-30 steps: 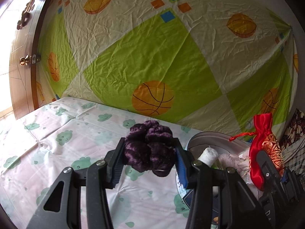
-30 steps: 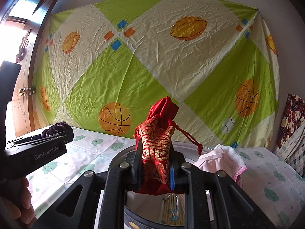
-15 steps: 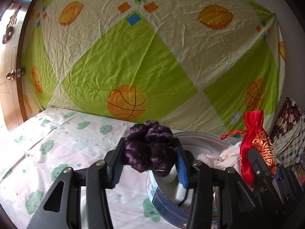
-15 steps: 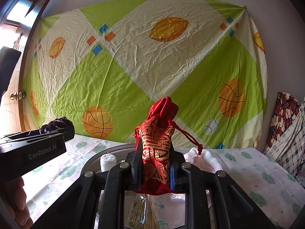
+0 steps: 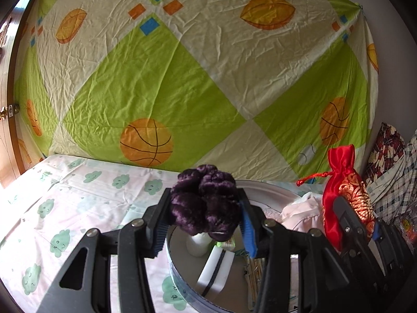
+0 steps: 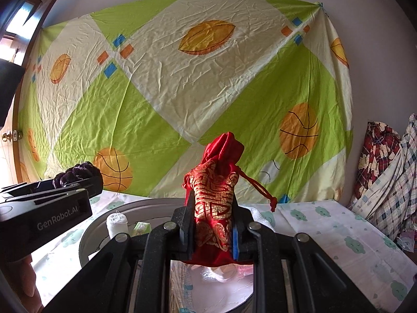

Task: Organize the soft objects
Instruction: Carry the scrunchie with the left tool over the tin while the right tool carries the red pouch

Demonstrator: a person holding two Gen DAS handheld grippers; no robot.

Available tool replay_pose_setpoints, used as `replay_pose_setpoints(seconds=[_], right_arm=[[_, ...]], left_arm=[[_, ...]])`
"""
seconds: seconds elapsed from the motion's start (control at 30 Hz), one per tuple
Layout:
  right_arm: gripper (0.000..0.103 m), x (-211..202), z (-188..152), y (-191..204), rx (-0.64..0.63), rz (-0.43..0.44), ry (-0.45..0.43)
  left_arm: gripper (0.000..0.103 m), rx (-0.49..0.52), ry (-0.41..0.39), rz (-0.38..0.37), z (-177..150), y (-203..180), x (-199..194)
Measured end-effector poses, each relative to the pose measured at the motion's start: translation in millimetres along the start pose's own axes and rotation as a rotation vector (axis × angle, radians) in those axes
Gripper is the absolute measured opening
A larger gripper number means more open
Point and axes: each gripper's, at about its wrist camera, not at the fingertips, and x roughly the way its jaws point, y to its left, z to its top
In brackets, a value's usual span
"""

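Note:
My left gripper [image 5: 204, 215] is shut on a dark purple fuzzy scrunchie [image 5: 206, 199] and holds it above the left part of a round grey tin [image 5: 177, 274]. My right gripper [image 6: 213, 228] is shut on a red and gold drawstring pouch [image 6: 215, 208] and holds it upright over the same tin [image 6: 91, 234]. The pouch also shows at the right of the left wrist view [image 5: 344, 195]. The scrunchie shows at the left of the right wrist view [image 6: 75, 173]. Inside the tin lie a white thread spool [image 6: 117, 223], a pink-white cloth [image 5: 302, 214] and small packets.
The tin stands on a white sheet with green cloud prints [image 5: 78, 203]. A green and cream basketball-print cloth [image 5: 182, 78] hangs behind. Plaid clothes [image 6: 385, 172] are piled at the right. A wooden door [image 5: 7, 109] is at the far left.
Both grippers have moved right and forward over the tin, each still holding its object. The tin's inside shows more under the scrunchie.

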Motion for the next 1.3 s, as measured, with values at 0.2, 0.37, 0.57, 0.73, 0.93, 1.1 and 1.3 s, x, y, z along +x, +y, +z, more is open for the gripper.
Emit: replay_pose_setpoints(seconds=[0.2, 0.37, 0.57, 0.73, 0.93, 1.1, 1.3], right_arm=[[0.022, 6.0, 1.8, -8.5, 0.0, -0.017, 0.004], [0.022, 12.5, 3.4, -14.8, 0.001, -0.033, 0.007], [0.022, 18.9, 5.7, -22.4, 0.005, -0.053, 0.005], [0.022, 23.3, 6.6, -25.9, -0.001, -0.062, 0.009], [0.022, 26.1, 7.1, -27.7, -0.02, -0.077, 0.004], [0.022, 32.7, 8.1, -30.7, -0.014, -0.07, 0.021], [0.022, 47.6, 17.4, -30.6, -0.032, -0.041, 0.051]], left_arm=[[0.047, 0.005, 0.013, -0.012, -1.3, -8.5, 9.1], [0.047, 0.004, 0.023, -0.025, -2.9, -15.3, 17.6], [0.047, 0.005, 0.037, -0.04, -4.5, -23.5, 27.7], [0.047, 0.01, 0.039, -0.049, -4.2, -28.5, 32.3], [0.047, 0.007, 0.049, -0.062, -2.3, -33.0, 37.4], [0.047, 0.002, 0.073, -0.061, 3.3, -33.6, 45.8], [0.047, 0.014, 0.088, -0.058, 15.8, -38.6, 56.5]])
